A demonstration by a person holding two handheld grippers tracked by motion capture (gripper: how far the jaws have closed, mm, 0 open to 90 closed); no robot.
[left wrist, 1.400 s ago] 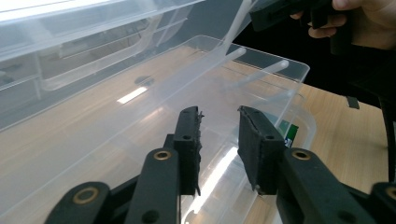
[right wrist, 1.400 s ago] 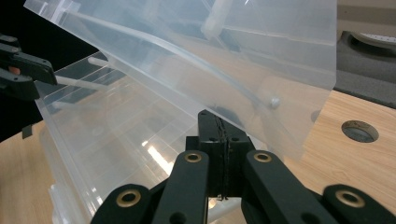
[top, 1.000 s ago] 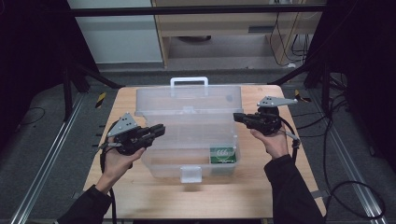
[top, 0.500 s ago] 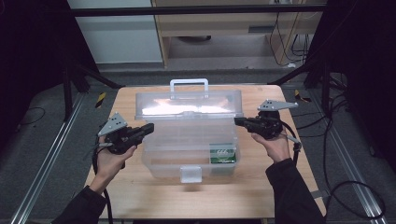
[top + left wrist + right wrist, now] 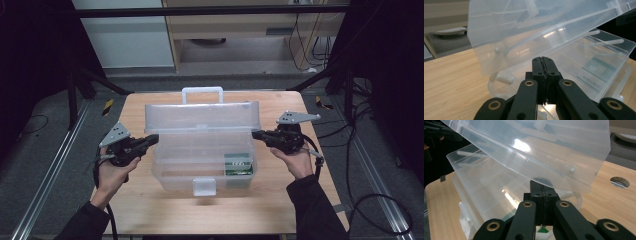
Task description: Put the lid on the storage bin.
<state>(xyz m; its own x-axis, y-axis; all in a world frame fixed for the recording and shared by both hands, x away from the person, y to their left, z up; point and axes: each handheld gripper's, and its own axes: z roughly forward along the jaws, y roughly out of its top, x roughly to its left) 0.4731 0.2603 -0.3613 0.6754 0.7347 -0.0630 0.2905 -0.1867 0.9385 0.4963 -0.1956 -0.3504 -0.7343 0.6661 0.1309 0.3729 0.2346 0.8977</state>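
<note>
Two grippers flank a clear plastic toolbox [image 5: 202, 145] that sits in the middle of the wooden counter [image 5: 150, 210], its lid [image 5: 202, 116] raised and tilted back with the white carry handle [image 5: 202, 93] at the far edge. On the left, the left gripper [image 5: 152, 139] points level toward the box's left end wall, its tip just at the corner where lid and upper tray meet; its jaws have just been closing and now stand pressed together with nothing between them, as the left gripper view shows, where the lid [image 5: 524, 30] hangs above and ahead of the shut tips. Across the middle, the box's long axis runs left to right, straight from one gripper to the other, and a green-labelled packet [image 5: 238, 164] lies in the near right compartment (its print is too small to read). On the right, the right gripper [image 5: 256, 134] points level at the box's right end, its jaws likewise fully together and empty, tip close under the lid's edge [image 5: 564, 175] in the right gripper view; whether it touches I cannot tell. Both hands look about equally near, so the lid's two short ends are what the coming move would turn on, each gripper facing its own end.
</note>
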